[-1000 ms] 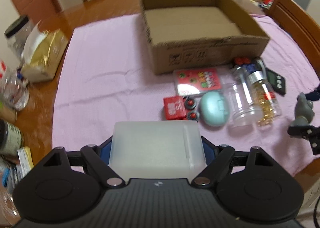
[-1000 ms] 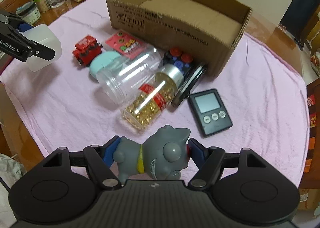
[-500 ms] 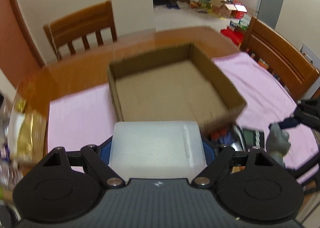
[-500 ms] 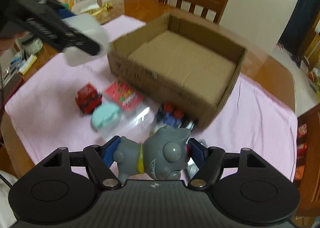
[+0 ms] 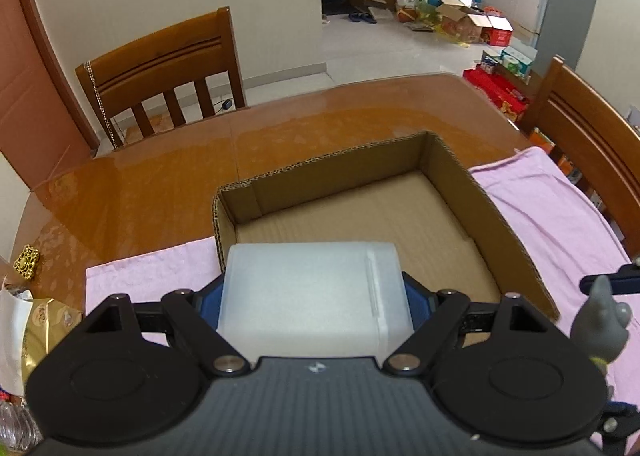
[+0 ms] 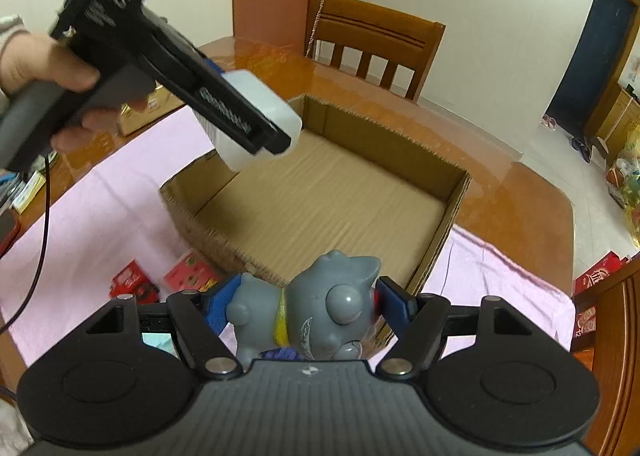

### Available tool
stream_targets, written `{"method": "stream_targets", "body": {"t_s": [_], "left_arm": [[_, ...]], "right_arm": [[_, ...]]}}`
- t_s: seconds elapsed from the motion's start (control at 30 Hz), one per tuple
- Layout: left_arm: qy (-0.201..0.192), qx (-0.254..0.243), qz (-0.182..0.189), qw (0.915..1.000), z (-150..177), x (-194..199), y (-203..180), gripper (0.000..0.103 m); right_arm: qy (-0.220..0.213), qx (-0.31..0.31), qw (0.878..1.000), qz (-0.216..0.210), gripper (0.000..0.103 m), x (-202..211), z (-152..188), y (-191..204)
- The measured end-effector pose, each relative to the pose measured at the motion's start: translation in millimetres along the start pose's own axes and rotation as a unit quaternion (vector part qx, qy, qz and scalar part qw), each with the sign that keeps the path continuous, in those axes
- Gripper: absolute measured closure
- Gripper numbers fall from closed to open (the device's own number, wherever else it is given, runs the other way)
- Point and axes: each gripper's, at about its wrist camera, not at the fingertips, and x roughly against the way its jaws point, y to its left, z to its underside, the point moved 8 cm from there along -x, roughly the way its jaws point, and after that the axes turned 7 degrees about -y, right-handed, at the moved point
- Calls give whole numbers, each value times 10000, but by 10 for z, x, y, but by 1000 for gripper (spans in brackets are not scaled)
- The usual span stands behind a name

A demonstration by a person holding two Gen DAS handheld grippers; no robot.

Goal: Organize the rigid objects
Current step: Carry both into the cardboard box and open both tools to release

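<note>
- A frosted white plastic box (image 5: 316, 296) sits pinched between the blue pads of the left gripper (image 5: 314, 300), held by its two side walls, above the near left corner of the carton (image 5: 496, 224).
- It looks stiff and probably light. Its smooth walls may be slippery, so a grip low on the flat sides, as here, seems the safest hold. A seam near its right end suggests a lid that could pop off if squeezed there.
- A grey cat toy (image 6: 320, 312) lies sideways in the right gripper (image 6: 308, 304), pinched head to rump between the blue pads, just short of the carton's near wall.
- The toy looks like hard, light plastic or vinyl. Its rounded head offers little flat surface, so it could twist in the grip. The body behind the yellow collar seems a steadier place to hold.
- The carton is open on top, shallow, with a bare cardboard floor. Nothing lies inside it.
- It stands on a pink cloth (image 6: 104, 208) over a wooden table (image 5: 160, 172).
- Left of the toy, on the cloth, a red toy (image 6: 134, 282) and a red card (image 6: 192, 274) lie near the carton's outer wall.
- Wooden chairs stand beyond the table.
</note>
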Motion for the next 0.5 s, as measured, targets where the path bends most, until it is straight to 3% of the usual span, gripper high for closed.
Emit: {"method": "stream_targets", "body": {"t_s": [0.1,0.23,0.5], "left_arm": [[-46,113,-49,9999,-65,-112,44,20],[-326,215,-293,9988,-150,-164,133,8],[-252,495,-314,9980,30,56,269,6]], "right_arm": [[-32,-49,10000,5,26,-46,-71,-56],[-49,-96,9999,38,26,-99,-122,-101],[63,-234,9997,24,26,-258,-142,-156]]}}
